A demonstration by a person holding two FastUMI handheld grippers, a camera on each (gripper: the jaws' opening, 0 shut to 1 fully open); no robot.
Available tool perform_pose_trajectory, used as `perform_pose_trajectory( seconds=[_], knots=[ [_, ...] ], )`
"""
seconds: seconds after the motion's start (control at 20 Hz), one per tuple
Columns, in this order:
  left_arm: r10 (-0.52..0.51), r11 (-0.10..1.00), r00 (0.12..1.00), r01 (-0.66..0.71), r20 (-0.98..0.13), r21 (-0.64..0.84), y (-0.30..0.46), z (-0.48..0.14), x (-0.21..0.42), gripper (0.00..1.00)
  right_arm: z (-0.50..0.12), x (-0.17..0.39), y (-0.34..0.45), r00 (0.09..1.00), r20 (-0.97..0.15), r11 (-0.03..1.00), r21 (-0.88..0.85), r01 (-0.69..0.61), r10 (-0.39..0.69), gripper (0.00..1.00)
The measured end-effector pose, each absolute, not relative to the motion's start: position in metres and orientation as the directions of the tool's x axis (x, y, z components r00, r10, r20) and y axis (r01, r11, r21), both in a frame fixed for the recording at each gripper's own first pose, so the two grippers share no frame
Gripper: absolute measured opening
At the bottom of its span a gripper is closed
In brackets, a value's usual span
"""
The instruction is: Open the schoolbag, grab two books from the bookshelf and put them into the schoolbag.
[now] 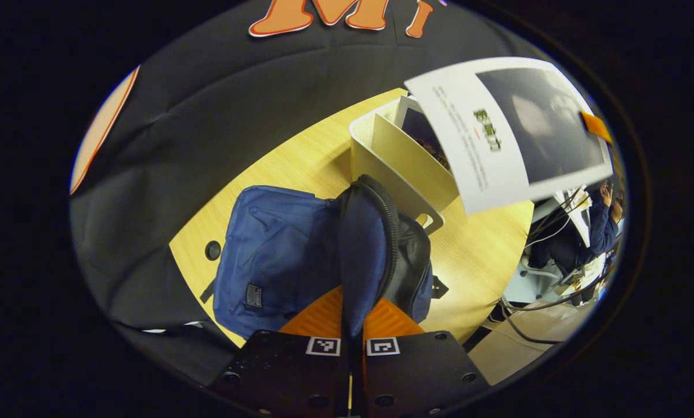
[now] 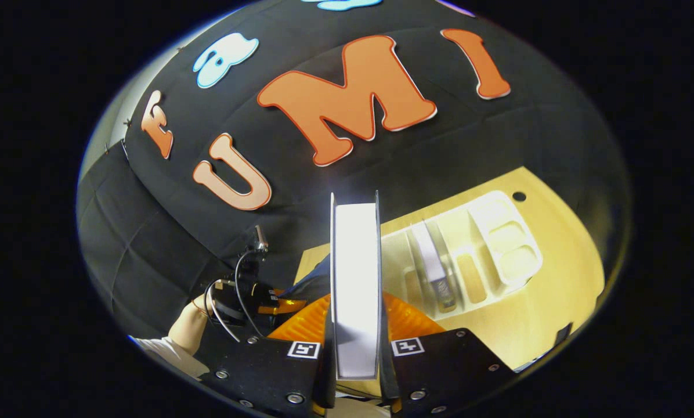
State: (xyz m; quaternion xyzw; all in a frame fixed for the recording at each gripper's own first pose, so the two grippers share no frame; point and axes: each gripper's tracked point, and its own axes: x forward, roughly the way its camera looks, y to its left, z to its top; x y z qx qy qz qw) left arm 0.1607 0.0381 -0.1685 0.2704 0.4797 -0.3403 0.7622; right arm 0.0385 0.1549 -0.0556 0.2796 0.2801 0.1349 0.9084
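Note:
A blue schoolbag (image 1: 271,249) lies on the wooden table (image 1: 480,261). My left gripper (image 1: 353,316) is shut on the bag's zippered flap (image 1: 361,244), holding it up so the dark inside shows to its right. Behind the bag stands a white bookshelf (image 1: 393,157) with a book (image 1: 419,130) in it. A white-covered book (image 1: 515,133) hangs in the air above the shelf. In the right gripper view my right gripper (image 2: 355,316) is shut on that book (image 2: 355,273), seen edge-on. Beyond it are the bookshelf (image 2: 498,232), one book (image 2: 434,270) in a slot, and a corner of the bag (image 2: 315,278).
A hand holding the left gripper (image 2: 237,299), with cables, is at lower left in the right gripper view. The table has a round hole (image 1: 212,250) left of the bag. Off the table's right edge are floor cables (image 1: 532,313) and a seated person (image 1: 602,226).

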Motion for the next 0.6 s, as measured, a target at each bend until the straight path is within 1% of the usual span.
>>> perform_pose_trajectory(
  seconds=[0.1, 0.3, 0.45, 0.6],
  knots=[
    [-0.244, 0.617, 0.325, 0.779, -0.914, 0.113, 0.04, -0.164, 0.163, 0.02, -0.078, 0.028, 0.178, 0.8, -0.403, 0.747, 0.659, -0.084, 0.445, 0.3],
    [-0.225, 0.611, 0.337, 0.78, -0.914, 0.137, 0.04, -0.159, 0.163, 0.02, -0.142, 0.024, 0.207, 0.77, -0.433, 0.683, 0.73, -0.005, 0.469, 0.3],
    [-0.213, 0.605, 0.341, 0.781, -0.916, 0.151, 0.04, -0.158, 0.162, 0.02, -0.165, 0.025, 0.231, 0.775, -0.386, 0.658, 0.751, -0.05, 0.5, 0.3],
    [-0.195, 0.601, 0.367, 0.777, -0.909, 0.185, 0.042, -0.152, 0.165, 0.02, -0.192, 0.038, 0.247, 0.79, -0.377, 0.651, 0.758, -0.036, 0.483, 0.3]
  ],
)
